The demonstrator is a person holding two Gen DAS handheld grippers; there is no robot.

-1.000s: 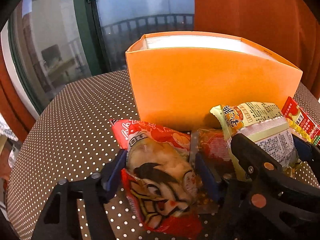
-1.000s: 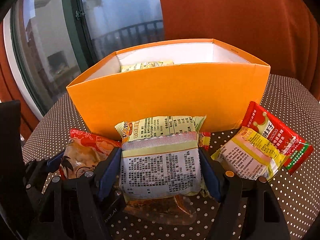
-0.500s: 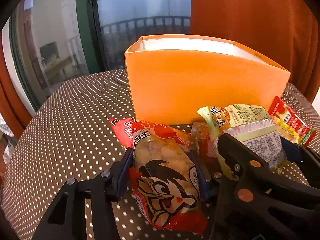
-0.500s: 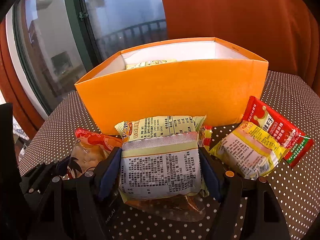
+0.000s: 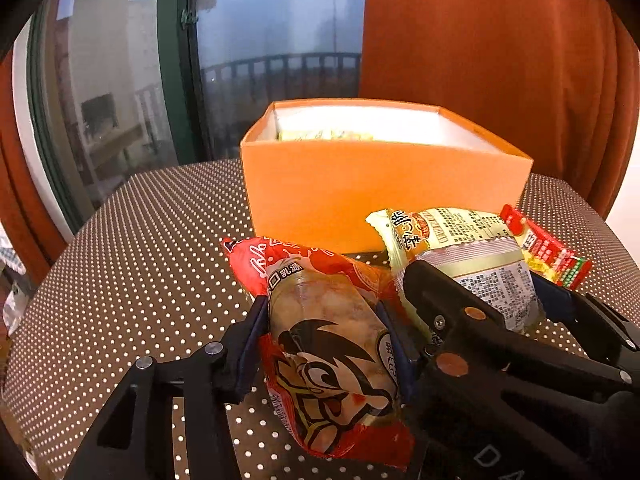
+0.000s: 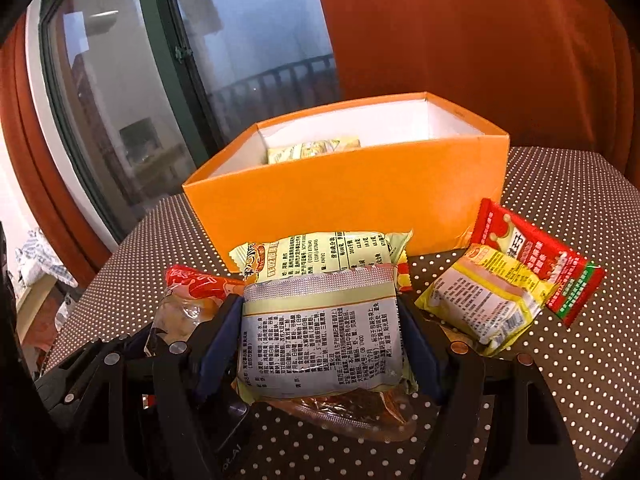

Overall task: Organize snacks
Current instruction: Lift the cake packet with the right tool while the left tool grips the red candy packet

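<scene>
My left gripper (image 5: 324,320) is shut on a red snack packet with a cartoon face (image 5: 328,356); its blue pads press both sides, and the packet hangs a little above the table. Right beside it, my right gripper (image 6: 320,334) is shut on a pale green and silver packet (image 6: 320,344), held just over a clear brownish packet (image 6: 352,408) on the cloth. Behind both stands an open orange box (image 6: 348,208) with a yellowish packet (image 6: 312,150) inside. The right gripper (image 5: 496,296) and its packet also show in the left wrist view.
A yellow packet (image 6: 484,304) lies on a flat red one (image 6: 540,256) to the right, near the box's front corner. The round table has a brown dotted cloth (image 5: 140,248). A window is behind on the left, an orange curtain (image 5: 500,60) on the right.
The left jaws have closed in on the red packet and raised it. Both grippers have drawn back and up from the box, so its inside now shows.
</scene>
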